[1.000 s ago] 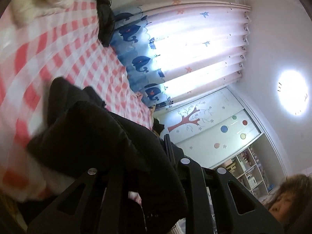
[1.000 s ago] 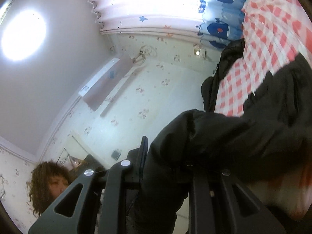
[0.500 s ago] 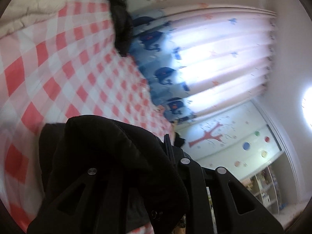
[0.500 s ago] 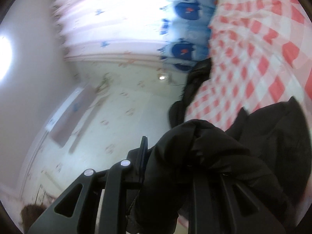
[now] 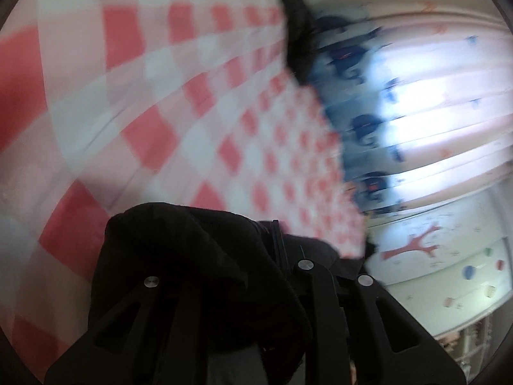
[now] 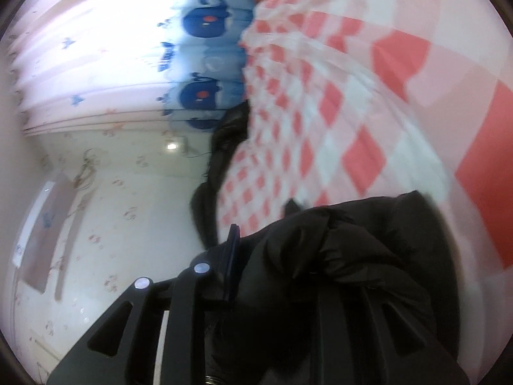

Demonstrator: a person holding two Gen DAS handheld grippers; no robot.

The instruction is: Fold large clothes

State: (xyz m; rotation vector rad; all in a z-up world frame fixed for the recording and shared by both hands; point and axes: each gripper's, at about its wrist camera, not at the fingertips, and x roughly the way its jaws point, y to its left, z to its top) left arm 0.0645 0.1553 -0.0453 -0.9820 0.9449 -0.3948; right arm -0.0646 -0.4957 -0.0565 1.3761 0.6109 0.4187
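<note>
left wrist: close over checked bedspread (image 5: 192, 102) | right wrist: same | shared: curtain (image 6: 96, 48)

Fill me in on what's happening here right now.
A person is folding a black padded jacket over a bed with a red-and-white checked sheet. Each hand carries a claw, and both are clamped on bunched black fabric: the left claw and the right claw. The views are motion-blurred. Another dark garment lies at the bed's far edge, near the whale-print curtain.

Red-white check bedspread (image 5: 192, 102), whale-print curtain (image 6: 202, 22), tree-decal wardrobe (image 5: 426, 250), dark bundle (image 5: 298, 22) at bed edge.
</note>
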